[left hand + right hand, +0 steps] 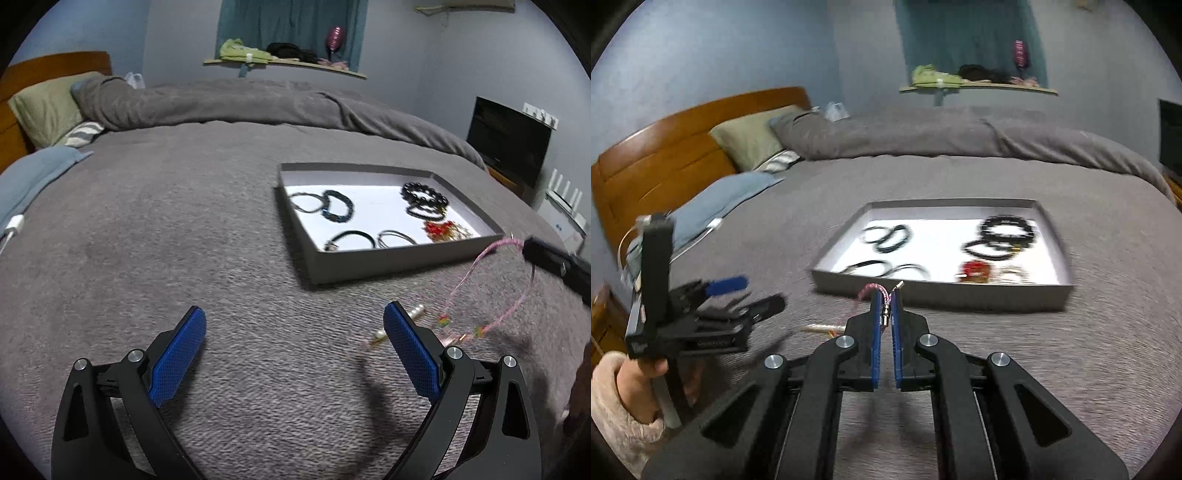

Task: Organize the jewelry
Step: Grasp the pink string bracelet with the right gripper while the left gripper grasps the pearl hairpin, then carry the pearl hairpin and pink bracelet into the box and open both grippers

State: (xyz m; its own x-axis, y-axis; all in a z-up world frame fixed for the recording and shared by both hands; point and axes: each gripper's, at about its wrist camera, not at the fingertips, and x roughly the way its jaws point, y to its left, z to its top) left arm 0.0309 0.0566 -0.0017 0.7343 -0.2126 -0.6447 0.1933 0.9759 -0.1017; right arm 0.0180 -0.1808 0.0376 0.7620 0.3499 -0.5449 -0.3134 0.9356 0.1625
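A pink braided necklace (491, 295) is pinched at its clasp end between the nearly shut fingers of the right gripper (886, 295), and its loop is seen hanging below them, clear of the grey bed (184, 221). The open grey tray (942, 295), already holding dark bracelets, lies just ahead of those fingers, its long side set across their line. The left gripper (293, 321) is held with fingers wide and empty, farther from the tray, beside a pearl piece (415, 314) left on the bed.

A thin pink necklace (491, 291) hangs in the air near the gray tray (399, 258) holding black bracelets (424, 197).
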